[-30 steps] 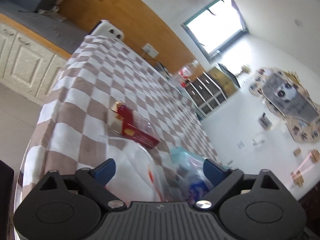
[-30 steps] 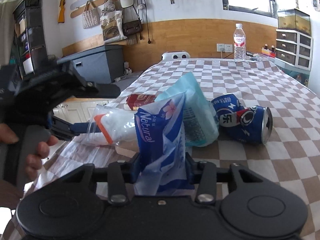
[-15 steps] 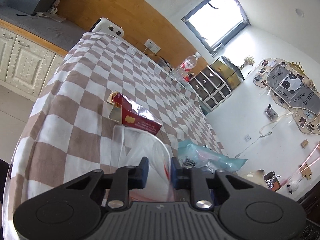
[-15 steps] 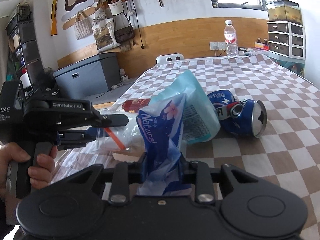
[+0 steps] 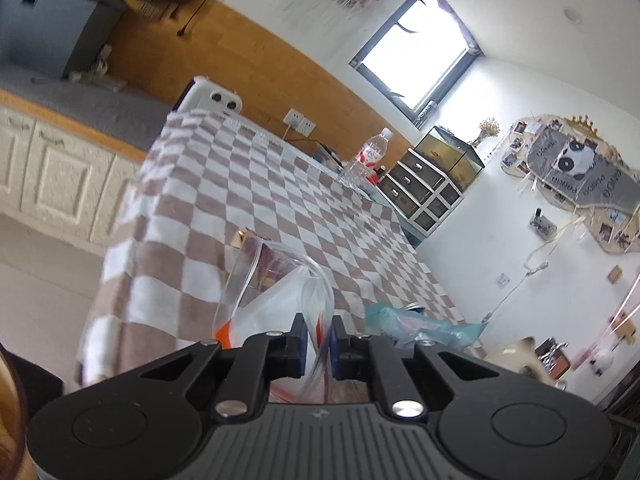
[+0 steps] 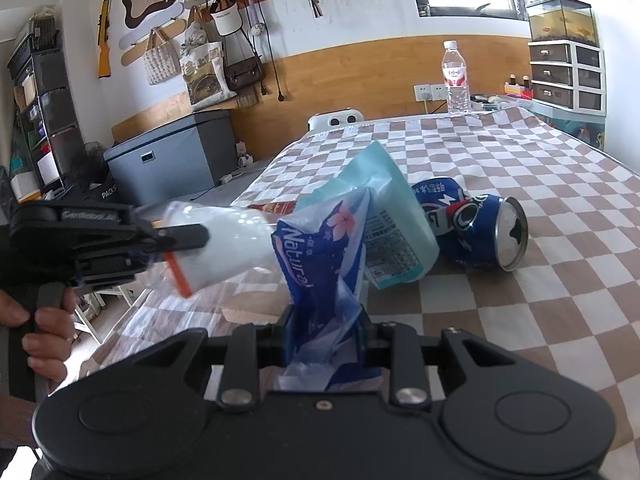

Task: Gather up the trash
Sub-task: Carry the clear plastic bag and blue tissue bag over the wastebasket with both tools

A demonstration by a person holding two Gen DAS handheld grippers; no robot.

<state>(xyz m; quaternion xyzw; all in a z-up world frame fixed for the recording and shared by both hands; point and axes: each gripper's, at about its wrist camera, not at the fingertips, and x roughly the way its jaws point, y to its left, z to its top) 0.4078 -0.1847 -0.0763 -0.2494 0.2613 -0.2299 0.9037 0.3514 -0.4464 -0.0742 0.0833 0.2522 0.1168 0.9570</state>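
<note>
Left wrist: left gripper (image 5: 320, 338) jaws now clamping clear bag (image 5: 276, 280)

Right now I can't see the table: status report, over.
Left gripper shut on clear bag. Right gripper shut on blue wrapper. Crushed cans uncollected.

L gripper (image 5: 320, 334) fingers clamped tight; R gripper (image 6: 326, 332) fingers clamped, both pointing slightly down.

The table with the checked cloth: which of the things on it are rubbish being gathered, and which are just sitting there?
Part of the job:
clear plastic bag, in the left gripper
blue tissue wrapper, in the right gripper
teal packet
crushed blue cans

Just lying about:
water bottle
drawer unit
hanging bags
</note>
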